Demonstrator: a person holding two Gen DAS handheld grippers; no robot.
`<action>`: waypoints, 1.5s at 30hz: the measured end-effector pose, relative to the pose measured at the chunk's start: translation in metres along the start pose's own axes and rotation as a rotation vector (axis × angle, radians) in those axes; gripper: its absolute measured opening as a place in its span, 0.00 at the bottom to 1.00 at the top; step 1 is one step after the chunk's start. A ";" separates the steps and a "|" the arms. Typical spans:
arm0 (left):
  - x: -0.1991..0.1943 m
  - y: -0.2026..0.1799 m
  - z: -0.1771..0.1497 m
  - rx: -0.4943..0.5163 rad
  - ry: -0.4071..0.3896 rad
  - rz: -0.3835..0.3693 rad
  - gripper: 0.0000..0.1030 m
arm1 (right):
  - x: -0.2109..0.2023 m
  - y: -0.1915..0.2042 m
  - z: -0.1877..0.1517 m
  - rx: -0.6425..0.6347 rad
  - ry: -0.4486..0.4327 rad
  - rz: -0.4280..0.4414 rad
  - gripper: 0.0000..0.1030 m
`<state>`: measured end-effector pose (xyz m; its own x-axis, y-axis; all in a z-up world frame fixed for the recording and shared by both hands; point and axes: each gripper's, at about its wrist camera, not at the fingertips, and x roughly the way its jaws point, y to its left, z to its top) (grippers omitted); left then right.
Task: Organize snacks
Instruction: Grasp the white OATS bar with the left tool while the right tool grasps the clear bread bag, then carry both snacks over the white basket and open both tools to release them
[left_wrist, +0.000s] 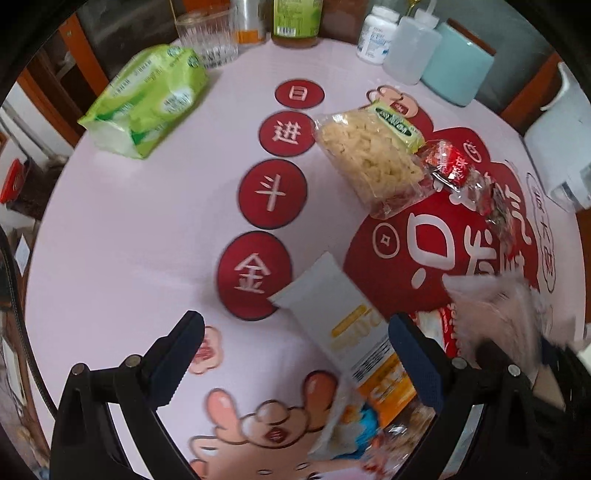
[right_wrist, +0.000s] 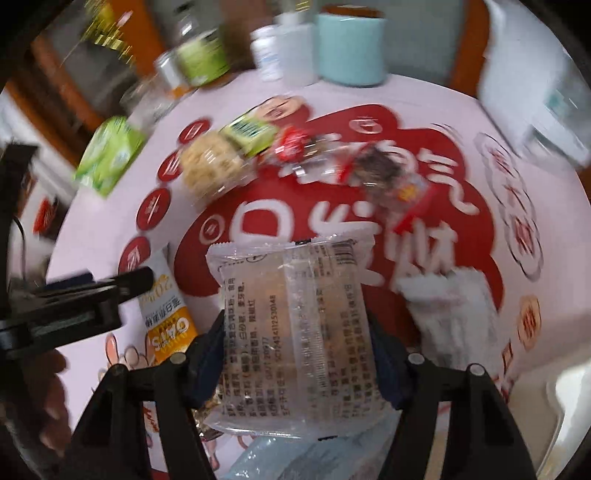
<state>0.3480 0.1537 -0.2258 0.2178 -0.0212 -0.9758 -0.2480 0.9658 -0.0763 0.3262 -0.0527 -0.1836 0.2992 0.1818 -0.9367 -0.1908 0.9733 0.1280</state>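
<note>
My right gripper (right_wrist: 297, 328) is shut on a clear snack packet (right_wrist: 295, 295) with printed text, held upright above the table; the same packet shows as a white blur (left_wrist: 491, 314) in the left wrist view. My left gripper (left_wrist: 295, 321) stands open and points down over a white and yellow oat bar packet (left_wrist: 343, 325), which lies flat on the pink tablecloth (left_wrist: 147, 229) between its fingers, untouched. From the right wrist view the left gripper (right_wrist: 118, 282) hangs beside that oat bar packet (right_wrist: 166, 317).
A bag of pale strips with a green label (left_wrist: 369, 155), red-wrapped candies (left_wrist: 447, 166) and a dark snack packet (right_wrist: 391, 177) lie mid-table. A green pack (left_wrist: 147, 99), a glass (left_wrist: 207, 37), bottles (left_wrist: 410, 48) and a teal canister (left_wrist: 458, 66) line the far edge. A white packet (right_wrist: 450, 314) lies at right.
</note>
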 end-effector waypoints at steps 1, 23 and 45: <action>0.005 -0.005 0.003 -0.008 0.019 0.013 0.97 | -0.003 -0.006 -0.002 0.037 -0.010 0.008 0.66; 0.024 -0.063 -0.012 0.082 0.087 0.092 0.41 | -0.025 -0.022 -0.034 0.141 -0.071 0.087 0.66; -0.149 0.024 -0.139 0.207 -0.130 -0.076 0.41 | -0.139 -0.006 -0.126 0.058 -0.173 0.135 0.66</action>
<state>0.1783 0.1436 -0.1109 0.3508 -0.0749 -0.9335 -0.0308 0.9953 -0.0915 0.1675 -0.1015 -0.0950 0.4310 0.3279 -0.8406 -0.1871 0.9439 0.2722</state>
